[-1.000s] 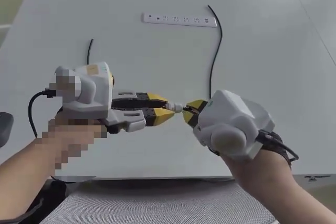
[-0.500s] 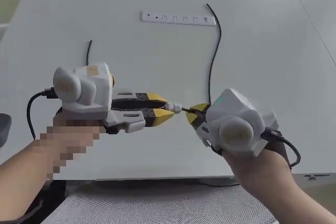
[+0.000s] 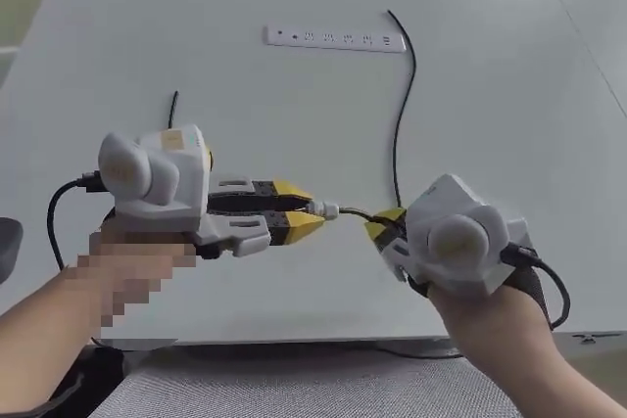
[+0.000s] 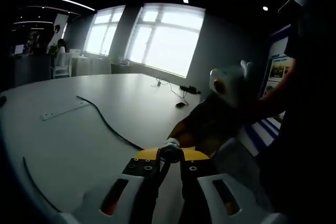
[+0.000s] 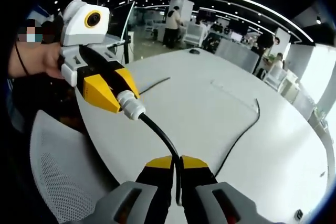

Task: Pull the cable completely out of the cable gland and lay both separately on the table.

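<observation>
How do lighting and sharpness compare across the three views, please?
Head view: evenly lit and sharp, the white table bright without glare. Left gripper view: dim and backlit by blown-out windows, cable gland murky. Right gripper view: well lit, cable crisp, fisheye-curved table.

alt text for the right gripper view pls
The right gripper has its yellow-tipped jaws shut on a black cable, which runs up and left into a white cable gland clamped in the left gripper. Behind them is a white table with a second cable lying on it.
</observation>
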Available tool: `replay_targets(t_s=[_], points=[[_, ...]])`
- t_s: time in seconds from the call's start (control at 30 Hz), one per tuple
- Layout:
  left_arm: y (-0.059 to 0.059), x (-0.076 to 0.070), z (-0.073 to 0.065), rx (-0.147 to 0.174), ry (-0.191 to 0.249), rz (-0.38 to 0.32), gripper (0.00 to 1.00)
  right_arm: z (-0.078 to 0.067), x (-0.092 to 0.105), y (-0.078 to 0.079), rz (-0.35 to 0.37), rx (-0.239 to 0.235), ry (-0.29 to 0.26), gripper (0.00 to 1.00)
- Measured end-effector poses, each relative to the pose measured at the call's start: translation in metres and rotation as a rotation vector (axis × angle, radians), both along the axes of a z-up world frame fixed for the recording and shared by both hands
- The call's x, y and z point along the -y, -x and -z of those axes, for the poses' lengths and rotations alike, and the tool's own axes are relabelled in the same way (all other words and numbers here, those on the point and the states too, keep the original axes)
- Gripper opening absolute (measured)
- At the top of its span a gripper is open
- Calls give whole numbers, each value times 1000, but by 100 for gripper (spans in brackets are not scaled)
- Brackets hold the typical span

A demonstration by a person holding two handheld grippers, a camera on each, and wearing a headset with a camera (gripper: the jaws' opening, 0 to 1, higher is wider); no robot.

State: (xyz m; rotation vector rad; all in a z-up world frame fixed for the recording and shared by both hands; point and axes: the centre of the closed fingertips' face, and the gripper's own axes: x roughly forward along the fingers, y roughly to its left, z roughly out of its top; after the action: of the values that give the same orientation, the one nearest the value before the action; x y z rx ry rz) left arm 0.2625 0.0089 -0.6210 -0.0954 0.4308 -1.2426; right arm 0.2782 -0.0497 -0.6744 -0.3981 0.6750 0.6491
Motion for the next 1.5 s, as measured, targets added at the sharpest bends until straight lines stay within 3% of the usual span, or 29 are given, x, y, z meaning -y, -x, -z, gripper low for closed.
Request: replay_targets(t_s=[0.07, 0.23, 0.4, 0.63, 0.9, 1.07, 1.17, 1.37, 1.5], points=[[0, 1, 0, -1, -1, 3, 15, 7, 5, 0, 37, -34, -13, 0], [3, 5, 2, -5, -3, 15, 15, 14, 13, -1, 77, -64, -20, 0], [6, 10, 4, -4, -9, 26, 15, 23, 18, 2, 169, -149, -103, 0], [6, 9, 4, -10, -5, 25, 15, 21, 18, 6, 165, -138, -101, 0], [2, 0, 3, -8, -3, 0, 15, 11, 15, 9, 117, -88, -94, 1], [0, -5, 0, -8, 3, -13, 15, -1, 13, 10, 44, -15, -46, 2], [0, -7, 1, -7, -1, -20, 15, -12, 10, 10, 24, 10, -43, 9], [2, -8, 1, -11, -1, -22, 15, -35, -22, 12, -168, 125, 54, 14], [3, -6, 1, -13, 2, -22, 15, -36, -38, 13, -226, 150, 86, 11]])
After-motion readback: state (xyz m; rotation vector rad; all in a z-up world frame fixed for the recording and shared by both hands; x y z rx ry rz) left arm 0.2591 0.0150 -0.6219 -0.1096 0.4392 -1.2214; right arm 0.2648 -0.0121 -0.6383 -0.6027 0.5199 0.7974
